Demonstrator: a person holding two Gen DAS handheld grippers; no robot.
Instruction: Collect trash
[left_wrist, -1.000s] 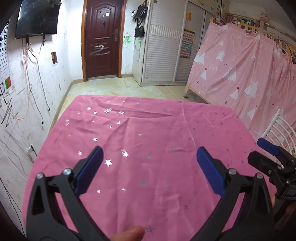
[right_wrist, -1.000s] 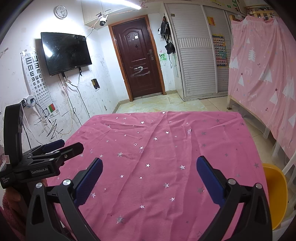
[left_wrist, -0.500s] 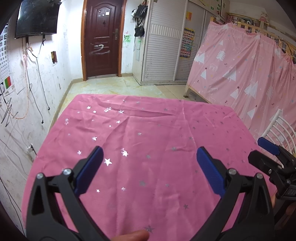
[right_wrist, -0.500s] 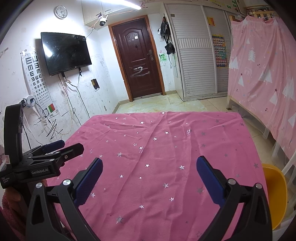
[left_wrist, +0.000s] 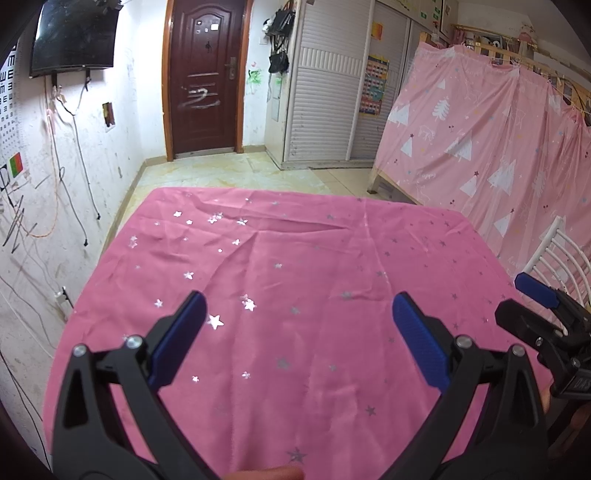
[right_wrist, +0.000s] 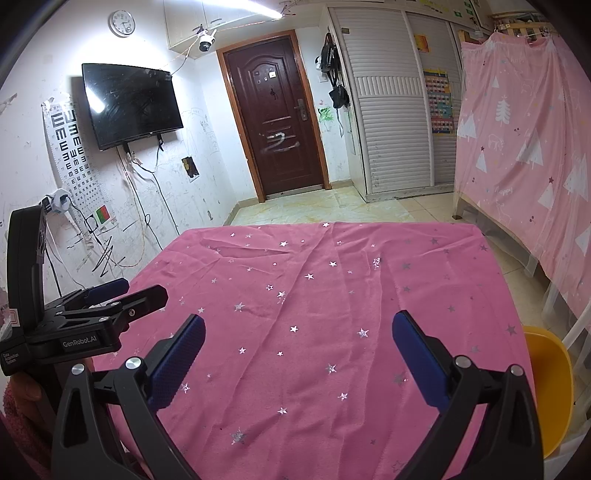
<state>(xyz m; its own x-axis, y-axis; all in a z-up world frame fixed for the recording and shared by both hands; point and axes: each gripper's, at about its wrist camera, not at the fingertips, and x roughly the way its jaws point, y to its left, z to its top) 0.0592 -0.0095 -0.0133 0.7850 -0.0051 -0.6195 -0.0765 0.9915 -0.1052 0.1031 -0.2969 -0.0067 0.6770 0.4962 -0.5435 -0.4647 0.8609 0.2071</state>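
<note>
No trash shows in either view. A table under a pink cloth with silver stars (left_wrist: 314, 258) fills both views, and the cloth (right_wrist: 332, 295) lies bare and slightly creased. My left gripper (left_wrist: 298, 299) hangs open over the cloth's near half, nothing between its blue pads. My right gripper (right_wrist: 299, 317) is open too and holds nothing. Each gripper appears in the other's view: the left gripper (right_wrist: 142, 291) at the table's left edge, the right gripper (left_wrist: 513, 295) at its right edge. A fingertip (left_wrist: 269, 472) peeks in at the bottom of the left wrist view.
A yellow seat (right_wrist: 546, 387) stands by the table's right side, next to a white slatted chair back (left_wrist: 554, 254). A pink curtain (right_wrist: 535, 147) hangs at the right. The wall on the left carries a TV (right_wrist: 129, 103) and loose cables. Beyond the table, tiled floor reaches a brown door (right_wrist: 277, 122).
</note>
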